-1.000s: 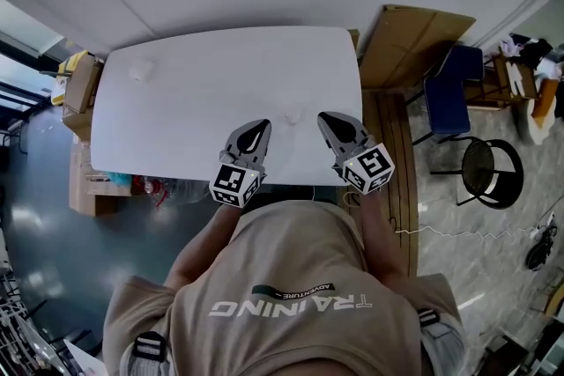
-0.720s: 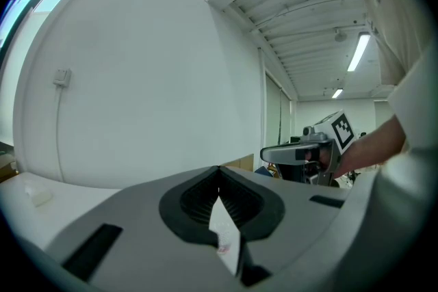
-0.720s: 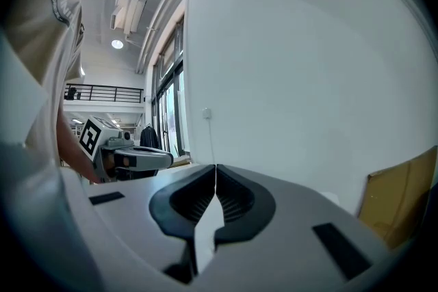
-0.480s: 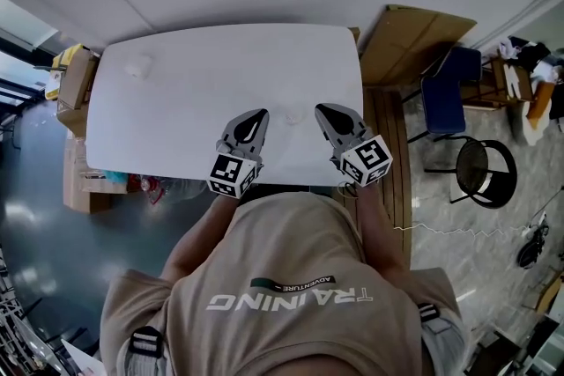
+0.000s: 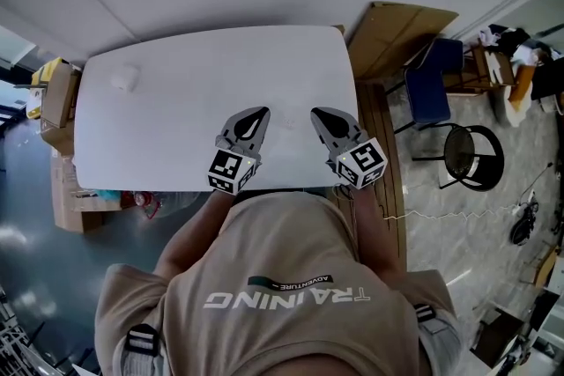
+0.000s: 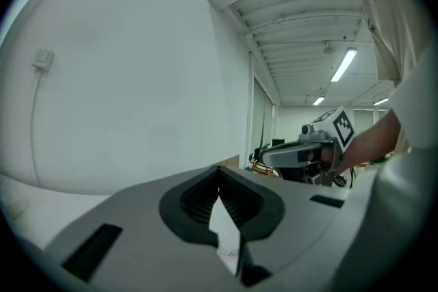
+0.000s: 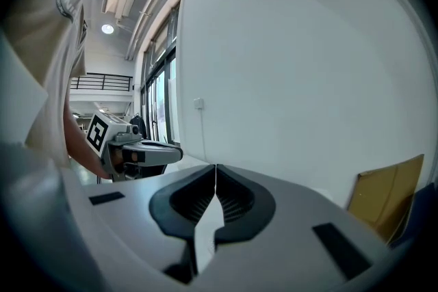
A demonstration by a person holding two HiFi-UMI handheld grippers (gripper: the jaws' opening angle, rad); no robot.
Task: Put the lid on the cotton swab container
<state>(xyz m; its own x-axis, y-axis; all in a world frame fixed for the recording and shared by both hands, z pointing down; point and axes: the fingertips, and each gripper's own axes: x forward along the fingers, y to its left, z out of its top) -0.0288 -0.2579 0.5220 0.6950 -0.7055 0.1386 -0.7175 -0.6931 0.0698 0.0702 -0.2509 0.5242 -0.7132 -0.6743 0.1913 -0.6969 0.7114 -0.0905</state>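
The left gripper [image 5: 258, 115] and the right gripper [image 5: 319, 115] are held over the counter's [image 5: 194, 101] near edge, at 6 and 5 o'clock, each with its jaws brought together on nothing. A small pale thing [image 5: 123, 79], too faint to be told as container or lid, is seen at the counter's 10 o'clock corner, well apart from both.

Your right gripper [image 7: 215, 167] has its jaws closed tip to tip, with your left gripper [image 7: 171, 154] off to its left and brown cardboard [image 7: 387, 191] at the far right.

small pale thing [image 5: 123, 80] on the table [image 5: 194, 66] too faint to identify.
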